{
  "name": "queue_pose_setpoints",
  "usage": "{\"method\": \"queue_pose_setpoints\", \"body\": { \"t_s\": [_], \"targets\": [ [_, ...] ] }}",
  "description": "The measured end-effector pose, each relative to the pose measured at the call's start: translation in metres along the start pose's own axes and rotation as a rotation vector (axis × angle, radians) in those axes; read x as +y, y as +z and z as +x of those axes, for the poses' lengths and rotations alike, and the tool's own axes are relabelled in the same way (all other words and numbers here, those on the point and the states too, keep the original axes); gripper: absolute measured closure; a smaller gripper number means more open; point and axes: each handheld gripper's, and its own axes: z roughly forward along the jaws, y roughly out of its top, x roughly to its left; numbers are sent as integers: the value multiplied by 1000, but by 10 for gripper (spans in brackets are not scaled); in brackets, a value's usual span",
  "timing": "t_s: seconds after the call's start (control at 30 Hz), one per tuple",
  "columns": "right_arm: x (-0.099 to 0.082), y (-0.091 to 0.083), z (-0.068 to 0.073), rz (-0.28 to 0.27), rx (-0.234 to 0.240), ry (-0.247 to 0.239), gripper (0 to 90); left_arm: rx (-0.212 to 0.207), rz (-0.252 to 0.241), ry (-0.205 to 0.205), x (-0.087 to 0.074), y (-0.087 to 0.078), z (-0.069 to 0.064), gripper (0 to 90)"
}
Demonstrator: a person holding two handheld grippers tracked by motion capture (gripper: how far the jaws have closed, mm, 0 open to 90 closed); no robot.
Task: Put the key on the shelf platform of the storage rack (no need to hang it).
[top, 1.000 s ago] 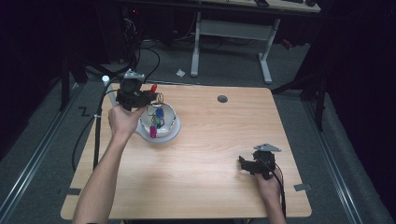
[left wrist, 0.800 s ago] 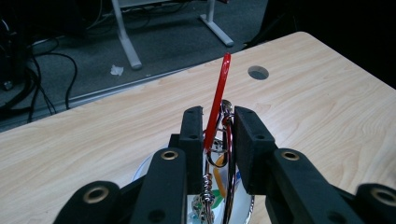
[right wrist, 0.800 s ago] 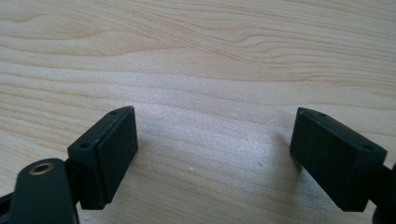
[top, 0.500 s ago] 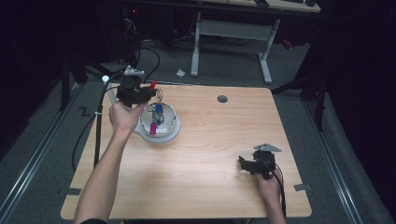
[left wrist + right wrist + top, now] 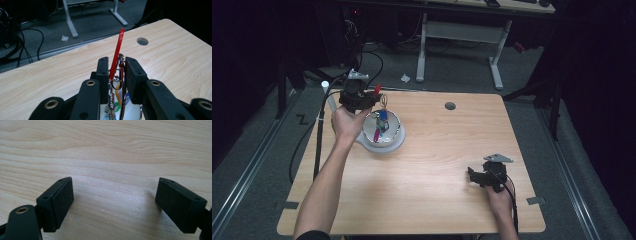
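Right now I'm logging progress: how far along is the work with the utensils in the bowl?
Done: the left tongs are shut on a red-handled utensil and a wire whisk loop, raised above the white bowl. In hand: that lift at the table's far left. Left: other items remain in the bowl, and where the lifted pieces go isn't shown. The right tongs rest open on the table, unused.

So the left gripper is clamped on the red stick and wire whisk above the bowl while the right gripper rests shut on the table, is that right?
Not quite: the right gripper rests on the table with jaws wide open, as the right gripper view shows. The left gripper does clamp the red stick and wire whisk above the bowl.
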Motion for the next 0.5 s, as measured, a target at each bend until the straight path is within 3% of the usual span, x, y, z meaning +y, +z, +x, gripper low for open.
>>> {"method": "queue_pose_setpoints", "body": {
  "t_s": [0.5],
  "targets": [
    [0, 0, 0, 0, 0, 1, 152, -22, 48, 4, -18, 14, -4, 744]
  ]
}}
